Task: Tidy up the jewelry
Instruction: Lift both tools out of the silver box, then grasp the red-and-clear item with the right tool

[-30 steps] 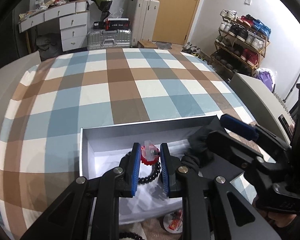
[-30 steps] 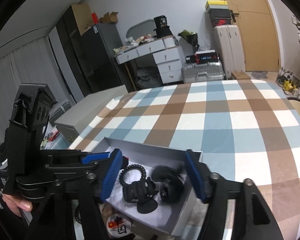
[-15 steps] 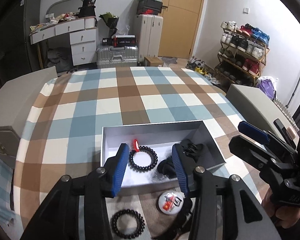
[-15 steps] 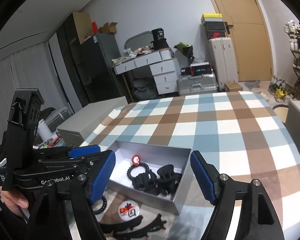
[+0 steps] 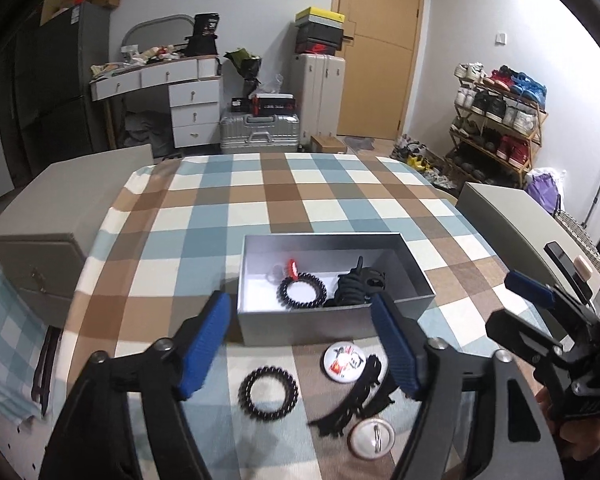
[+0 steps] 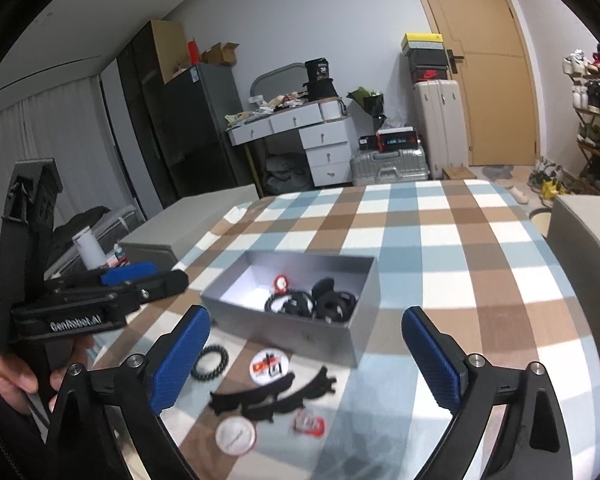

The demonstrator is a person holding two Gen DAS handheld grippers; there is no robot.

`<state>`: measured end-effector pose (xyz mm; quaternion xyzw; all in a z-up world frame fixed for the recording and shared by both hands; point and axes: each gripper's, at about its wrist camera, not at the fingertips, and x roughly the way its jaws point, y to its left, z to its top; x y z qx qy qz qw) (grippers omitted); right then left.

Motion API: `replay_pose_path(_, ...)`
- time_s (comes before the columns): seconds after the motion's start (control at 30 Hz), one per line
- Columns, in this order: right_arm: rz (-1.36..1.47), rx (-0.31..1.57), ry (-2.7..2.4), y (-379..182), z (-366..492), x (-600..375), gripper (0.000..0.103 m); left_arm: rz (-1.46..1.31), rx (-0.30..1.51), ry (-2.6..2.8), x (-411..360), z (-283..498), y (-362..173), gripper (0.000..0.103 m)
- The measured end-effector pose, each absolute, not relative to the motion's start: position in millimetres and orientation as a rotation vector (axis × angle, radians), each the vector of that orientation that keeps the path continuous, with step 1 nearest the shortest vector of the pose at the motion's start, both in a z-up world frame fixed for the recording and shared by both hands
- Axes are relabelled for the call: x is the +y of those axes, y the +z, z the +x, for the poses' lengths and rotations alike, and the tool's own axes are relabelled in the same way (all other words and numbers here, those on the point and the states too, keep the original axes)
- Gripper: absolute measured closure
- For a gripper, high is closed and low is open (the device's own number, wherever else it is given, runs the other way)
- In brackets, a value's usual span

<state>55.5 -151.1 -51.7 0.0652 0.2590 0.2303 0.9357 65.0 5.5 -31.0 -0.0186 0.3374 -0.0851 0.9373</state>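
Both the left tongs point(image 5: 300, 340) and right tongs point(image 6: 304, 356) gape wide, holding nothing. The box point(image 5: 416, 280) holds some pieces. A hair tie point(image 5: 269, 391), badges point(image 5: 345, 361) and clips point(image 6: 272, 396) remain on the surface's near edge.

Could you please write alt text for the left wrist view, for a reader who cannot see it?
The open, empty left gripper hangs above a plaid tablecloth, facing a grey box that holds a black coil hair tie, a red item and black clips. Before the box lie another coil hair tie, two round badges and long black clips. The right gripper shows at right.
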Motion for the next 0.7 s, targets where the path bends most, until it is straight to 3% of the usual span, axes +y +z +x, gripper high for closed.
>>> replay_pose_path(0.17,0.117,0.572,0.46,-67.9,43.3,-152.7,0.003,-0.051,0.68,-0.138,11.2,48.5,-38.6,0.021)
replay_pose_path(0.7,0.101,0.738,0.47,-121.4,45.2,-143.6,0.007,-0.102,0.844,-0.068,26.2,20.3,-101.4,0.02)
